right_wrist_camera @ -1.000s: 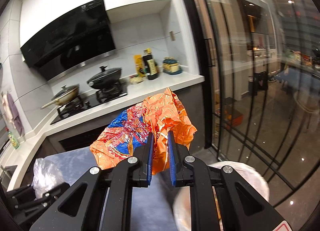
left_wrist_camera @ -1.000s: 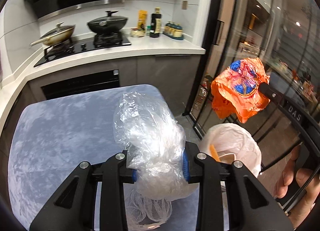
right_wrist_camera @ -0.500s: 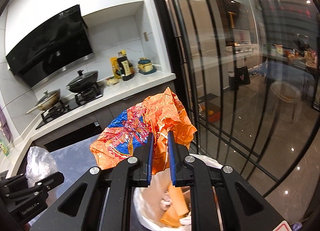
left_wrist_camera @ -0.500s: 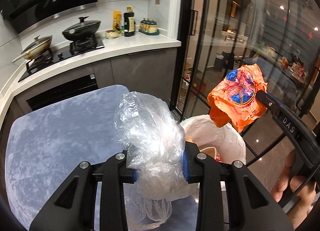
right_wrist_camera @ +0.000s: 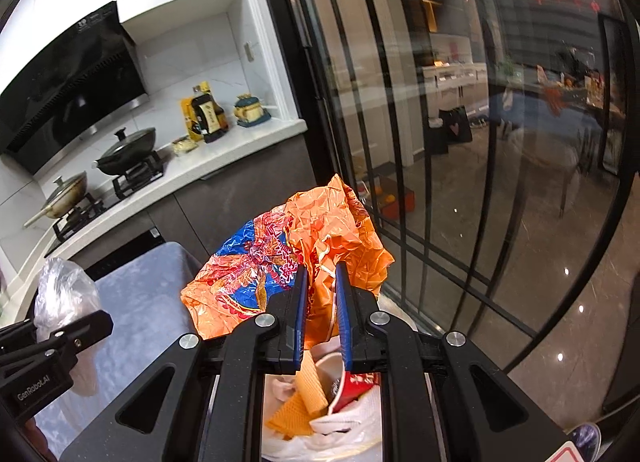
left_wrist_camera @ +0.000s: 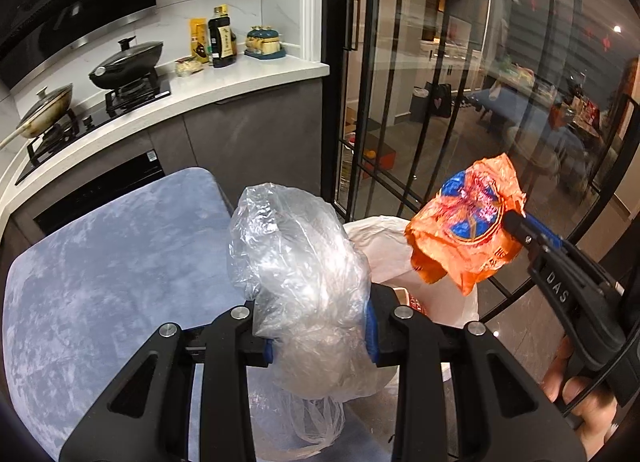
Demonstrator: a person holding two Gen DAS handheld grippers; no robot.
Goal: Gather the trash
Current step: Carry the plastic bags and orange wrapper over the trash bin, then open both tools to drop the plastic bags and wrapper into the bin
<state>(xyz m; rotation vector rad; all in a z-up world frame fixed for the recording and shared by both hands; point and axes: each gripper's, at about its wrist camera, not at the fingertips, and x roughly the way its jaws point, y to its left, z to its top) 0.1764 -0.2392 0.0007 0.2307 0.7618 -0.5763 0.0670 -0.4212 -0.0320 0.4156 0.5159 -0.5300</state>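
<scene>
My left gripper (left_wrist_camera: 319,336) is shut on a crumpled clear plastic bag (left_wrist_camera: 296,274), held over the right edge of the blue-grey table (left_wrist_camera: 100,262). My right gripper (right_wrist_camera: 321,314) is shut on a crinkled orange and blue snack wrapper (right_wrist_camera: 280,258). In the left wrist view that wrapper (left_wrist_camera: 468,230) hangs above the white-lined trash bin (left_wrist_camera: 384,250). Straight below the right fingers, the bin (right_wrist_camera: 348,434) holds a red paper cup, orange paper and white scraps. The left gripper (right_wrist_camera: 72,330) with the clear bag (right_wrist_camera: 60,290) shows at the left of the right wrist view.
Black-framed glass doors (left_wrist_camera: 420,102) stand just behind the bin. A white counter (left_wrist_camera: 224,90) with two lidded pans on a hob, bottles and jars runs along the back wall. A hand (left_wrist_camera: 576,390) holds the right gripper's handle.
Both grippers have carried their trash to the right, off the table toward the bin. The bin's open mouth now lies below the right fingers. Neither grip has altered.
</scene>
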